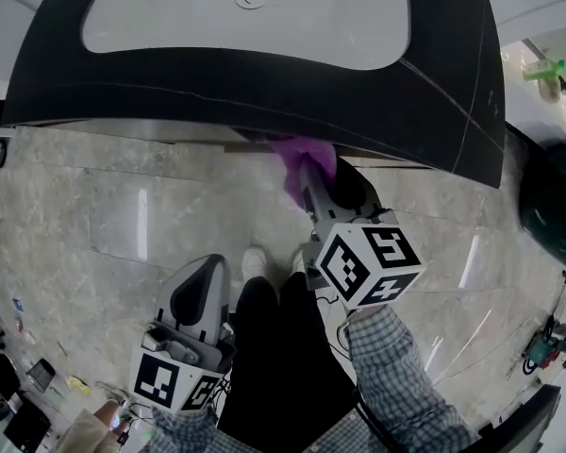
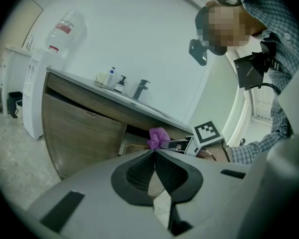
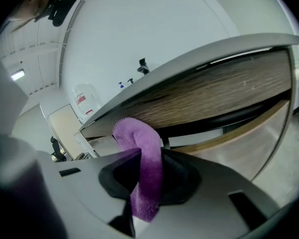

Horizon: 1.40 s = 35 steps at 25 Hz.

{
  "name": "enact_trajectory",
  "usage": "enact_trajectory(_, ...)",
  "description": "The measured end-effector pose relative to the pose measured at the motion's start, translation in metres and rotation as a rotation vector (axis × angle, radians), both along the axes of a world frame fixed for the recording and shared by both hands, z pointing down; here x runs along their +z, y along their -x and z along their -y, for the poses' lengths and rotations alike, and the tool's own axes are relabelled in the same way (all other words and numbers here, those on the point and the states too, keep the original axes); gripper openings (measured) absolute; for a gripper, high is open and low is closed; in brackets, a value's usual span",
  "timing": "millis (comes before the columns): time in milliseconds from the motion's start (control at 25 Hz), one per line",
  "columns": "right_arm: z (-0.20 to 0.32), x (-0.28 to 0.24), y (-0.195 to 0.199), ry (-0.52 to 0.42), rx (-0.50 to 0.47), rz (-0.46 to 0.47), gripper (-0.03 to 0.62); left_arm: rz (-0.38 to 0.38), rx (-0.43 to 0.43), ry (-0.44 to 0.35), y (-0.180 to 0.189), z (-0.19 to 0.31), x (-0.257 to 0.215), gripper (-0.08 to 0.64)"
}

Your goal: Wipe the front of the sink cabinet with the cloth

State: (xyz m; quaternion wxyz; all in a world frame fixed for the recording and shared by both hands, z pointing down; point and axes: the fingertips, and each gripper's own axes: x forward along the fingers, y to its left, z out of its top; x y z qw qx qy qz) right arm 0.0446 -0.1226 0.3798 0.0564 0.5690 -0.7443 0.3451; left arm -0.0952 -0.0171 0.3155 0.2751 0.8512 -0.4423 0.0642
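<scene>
Right gripper [image 3: 144,159]: fingers are pinching the purple cloth [image 3: 135,133], w/ one end bunching above them and the other hanging below. Left gripper [image 2: 153,154]: fingers are pressing together at the tips, nothing btw them. It's hanging at approx 7 o'clock in the head view, well apart from the cabinet. Cloth is sitting at 12 o'clock of the right gripper, close up to the sink cabinet front [image 3: 214,96], just under the counter [image 1: 264,97] edge; whether it's actually touching, I can't tell.

Step, as I'm judging it: wiping is at the top strip of the front. Next move is prob. calling for pressing the cloth on the wood and sweeping sideways, then working down.

Views: head view is showing the basin [image 1: 245,26] from above, but the counter overhang is hiding the front. Left gripper view is showing the wood front plus faucet [image 2: 141,88] and soap bottles [image 2: 117,81] at approx 11 o'clock.
</scene>
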Motion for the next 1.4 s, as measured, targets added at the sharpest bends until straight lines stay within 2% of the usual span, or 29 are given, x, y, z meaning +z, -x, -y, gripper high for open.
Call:
enact_trajectory(400, -0.011, 0.002, -0.053, -0.01, 0.081, -0.022, 0.081, -0.012, 0.069, 0.012, -0.033, -0.002, 0.01, 0.011)
enact_trajectory(960, -0.027, 0.005, -0.131, -0.037, 0.171, -0.099, 0.081, -0.017, 0.153, 0.024, -0.079, -0.007, 0.019, 0.011)
enact_trajectory(1160, -0.033, 0.007, -0.158, -0.049, 0.239, -0.043, 0.081, -0.02, 0.173, 0.03, -0.09, -0.012, 0.02, 0.011)
enact_trajectory(1400, -0.039, 0.007, -0.182, -0.061, 0.278, -0.065, 0.081, -0.019, 0.189, 0.029, -0.098, -0.015, 0.021, 0.011)
